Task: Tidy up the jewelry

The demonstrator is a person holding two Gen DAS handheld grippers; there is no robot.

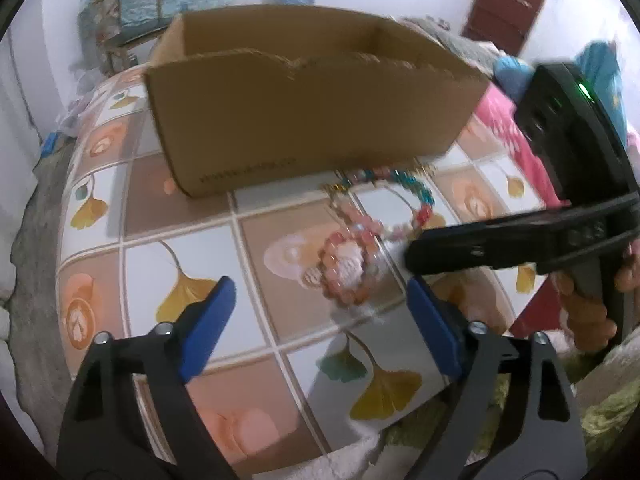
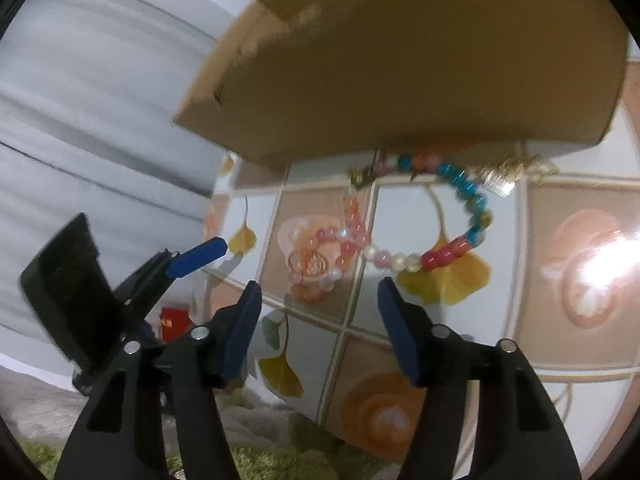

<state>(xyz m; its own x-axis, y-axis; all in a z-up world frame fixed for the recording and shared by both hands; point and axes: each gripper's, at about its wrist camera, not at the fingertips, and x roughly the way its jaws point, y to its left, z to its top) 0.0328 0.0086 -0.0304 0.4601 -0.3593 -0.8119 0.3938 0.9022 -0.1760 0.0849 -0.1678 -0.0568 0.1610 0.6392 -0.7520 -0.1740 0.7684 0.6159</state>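
Progress: I judge the work barely begun. The cardboard box [image 1: 304, 92] stands open on the bench [image 1: 192, 240], and the part of its inside I can see holds nothing; the floor of it is hidden behind the near wall. The jewelry all lies outside, on the patterned cloth in front of the box. A large bracelet of mixed beads [image 2: 460, 216] forms an open ring just beside the box wall. A smaller pink bracelet [image 2: 332, 256] touches its near-left side. Some small gold pieces [image 2: 516, 172] sit against the foot of the box; I cannot tell what they are.

Pose: my left gripper [image 1: 320, 320] points steeply down at the bench, jaws wide apart, nothing between them, the pink bracelet just ahead. My right gripper [image 2: 320, 316] also tilts down, jaws apart and empty, short of both bracelets. Each gripper shows in the other's view, close alongside.
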